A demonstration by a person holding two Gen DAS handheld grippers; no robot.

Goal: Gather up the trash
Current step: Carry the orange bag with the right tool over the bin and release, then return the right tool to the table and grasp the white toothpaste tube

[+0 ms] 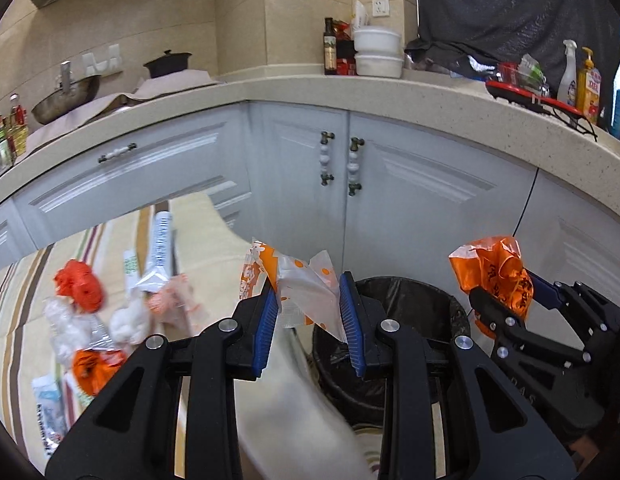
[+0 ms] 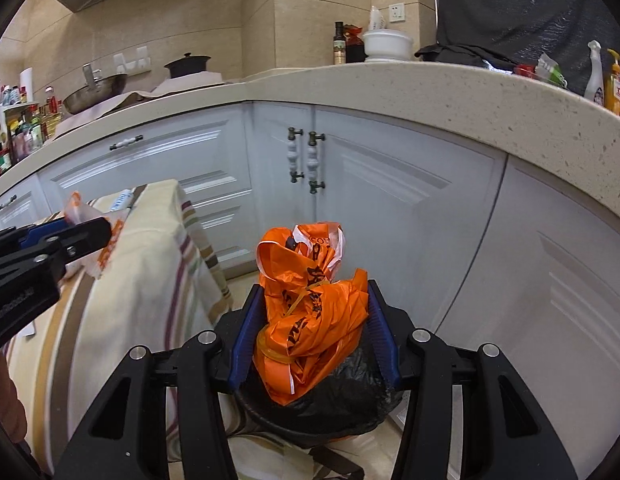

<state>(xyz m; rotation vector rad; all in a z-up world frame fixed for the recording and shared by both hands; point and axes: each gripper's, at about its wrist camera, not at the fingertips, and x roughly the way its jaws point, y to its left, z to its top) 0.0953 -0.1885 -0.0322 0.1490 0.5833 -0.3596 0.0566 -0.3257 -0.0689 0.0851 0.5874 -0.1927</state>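
My right hand-held gripper (image 2: 312, 334) clenches an orange bag (image 2: 310, 312) above the black bin (image 2: 322, 408) at lower centre, my left hand-held gripper (image 1: 310, 320) grasps a wrapper (image 1: 297, 288); I should release each squarely over the opening.

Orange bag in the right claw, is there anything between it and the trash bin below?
Nothing visible. The orange bag, clamped in the right claw, hangs right over the open, black-lined trash bin. The left claw, holding a clear wrapper, is off to the side by the striped table.
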